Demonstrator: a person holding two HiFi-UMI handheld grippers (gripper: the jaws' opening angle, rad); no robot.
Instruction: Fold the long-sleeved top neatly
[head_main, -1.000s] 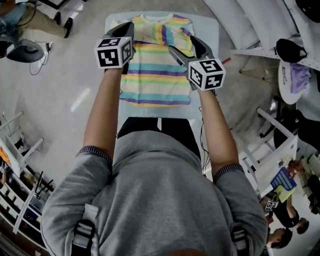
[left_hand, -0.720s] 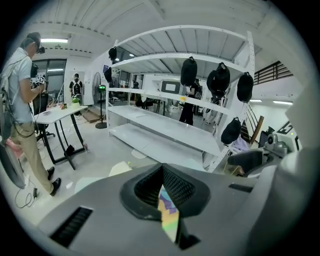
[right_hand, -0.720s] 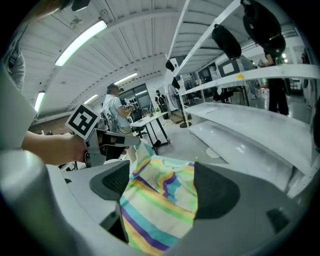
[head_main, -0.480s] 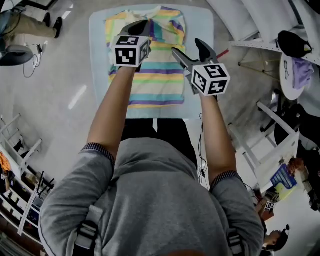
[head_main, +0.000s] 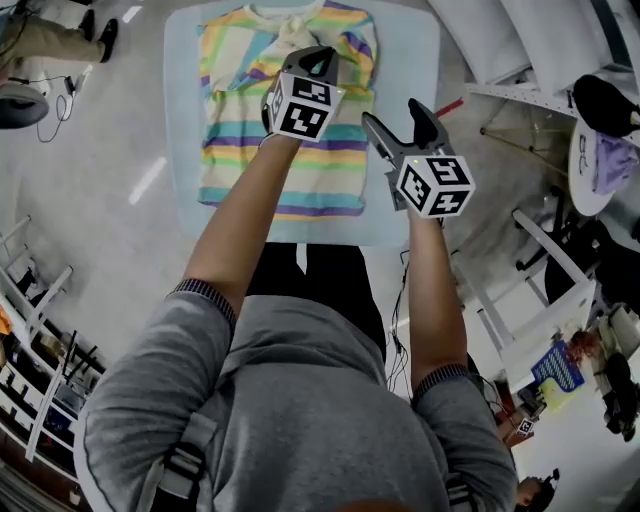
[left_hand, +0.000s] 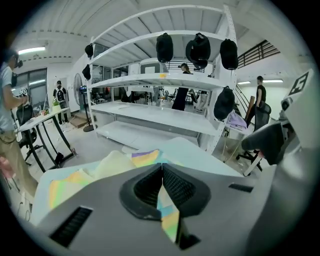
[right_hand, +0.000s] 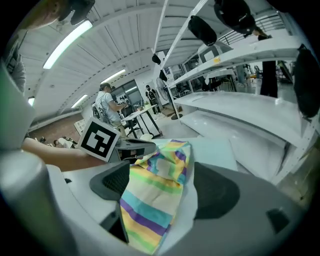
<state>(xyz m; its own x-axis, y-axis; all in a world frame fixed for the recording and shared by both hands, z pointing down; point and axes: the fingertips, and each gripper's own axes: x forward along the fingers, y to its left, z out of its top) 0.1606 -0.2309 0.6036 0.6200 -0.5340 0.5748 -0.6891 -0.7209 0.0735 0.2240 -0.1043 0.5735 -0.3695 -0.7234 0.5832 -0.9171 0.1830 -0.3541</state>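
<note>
The long-sleeved top (head_main: 240, 150), striped in yellow, green, blue and purple, lies flat on a pale blue table (head_main: 400, 60). My left gripper (head_main: 318, 62) hovers over the top's upper middle, shut on a thin fold of its fabric; a pale turned-over piece trails from its tip. In the left gripper view the striped cloth (left_hand: 168, 212) is pinched between the pads. My right gripper (head_main: 400, 122) stands open at the top's right edge, above the table. In the right gripper view the top (right_hand: 155, 195) shows below the wide-apart jaws, not gripped.
White shelving with dark caps hung on it (left_hand: 165, 47) stands beyond the table. A white rack and small tables (head_main: 540, 100) crowd the right side. A person (head_main: 50, 40) and a round stand base (head_main: 20, 100) are at the far left. Other people stand further back.
My left gripper has swung from the top's left edge across to its upper middle, pulling fabric with it. The right gripper has dropped toward the top's right edge, still open.
</note>
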